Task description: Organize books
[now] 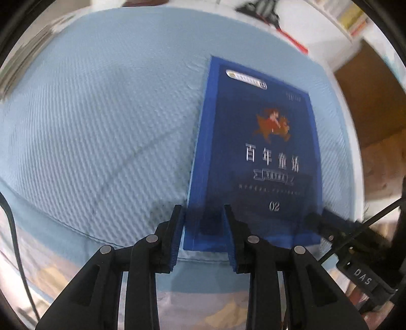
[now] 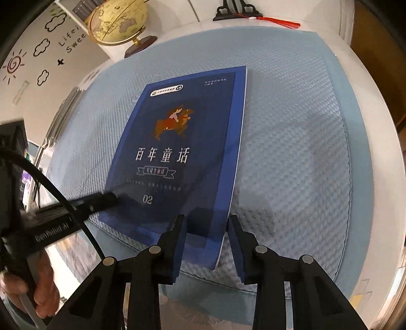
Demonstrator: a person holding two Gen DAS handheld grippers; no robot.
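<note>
At the near edge of the mat, both tools straddle the book's bottom corners.

Left gripper (image 1: 204,236): jaws stand a little apart across the book's near left corner; whether the pads press the cover cannot be told from either view.

Right gripper (image 2: 206,243): jaws astride the near right corner, the left finger over the cover, the right finger out over the mat; a gap shows beside the right pad, so it reads as not yet clamped.

Hand (image 2: 38,286): grips the left tool's handle, low at the left of the right view.

Book (image 2: 177,152): dark blue, flat, face up on the mat, its bottom edge close to the mat's near hem.

Mat (image 2: 291,152): pale blue, textured, covering a white table.

Step in hand: likely seizing the book by both corners to lift it.

Doing it well: pinch the cover and pages together, close both sides evenly, lift level so the book does not sag or fan.

Far end: a globe (image 2: 119,22) and a black stand with a red tassel (image 2: 237,11) beyond the mat.
</note>
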